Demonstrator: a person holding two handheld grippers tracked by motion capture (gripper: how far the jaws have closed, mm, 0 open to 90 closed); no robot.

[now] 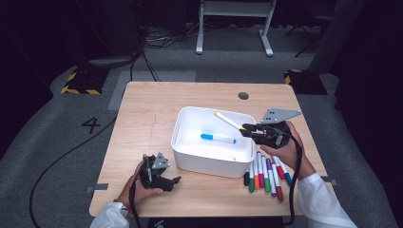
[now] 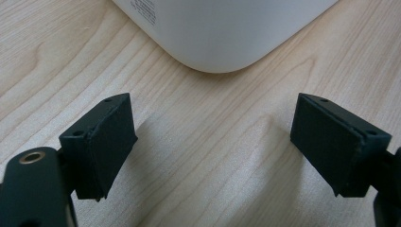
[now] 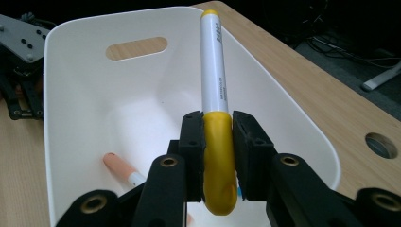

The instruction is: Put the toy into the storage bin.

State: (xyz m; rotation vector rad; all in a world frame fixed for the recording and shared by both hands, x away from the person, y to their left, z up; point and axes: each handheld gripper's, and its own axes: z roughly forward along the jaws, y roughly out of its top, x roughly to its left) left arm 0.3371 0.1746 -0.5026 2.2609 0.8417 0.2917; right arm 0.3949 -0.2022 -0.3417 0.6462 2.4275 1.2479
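While the right gripper [image 1: 248, 127] hangs over the right rim of the white bin [image 1: 190, 156], its jaws pinch the yellow marker [image 1: 228, 120] by its yellow cap. The white barrel slants up and away from the jaws, above the bin's open interior. In the right gripper view the same yellow marker [image 3: 215, 85] stands between the two black pads, cap end nearest the camera and its small yellow tip farthest. The pads [image 3: 194, 142] press against both sides of the cap. A person's right hand [image 1: 287, 149] carries this gripper from the right side of the wooden table [image 1: 142, 118].

Inside the bin, a blue marker [image 1: 217, 138] lies flat on the floor near the middle. An orange-tipped marker [image 3: 120, 168] lies on the bin floor in the right gripper view, partly hidden behind the jaws. A slot handle is cut into the bin's far wall in that view.

A row of markers [image 1: 266, 173] lies on the table just in front of the bin's right corner, side by side, in green, orange, purple, red and blue.

The left gripper [image 1: 177, 181] rests low on the table near the bin's front left corner, held in the left hand [image 1: 140, 187]. Its jaws stand spread apart with bare wood between them; the left gripper view shows the rounded corner of the bin [image 2: 222, 33] just beyond.
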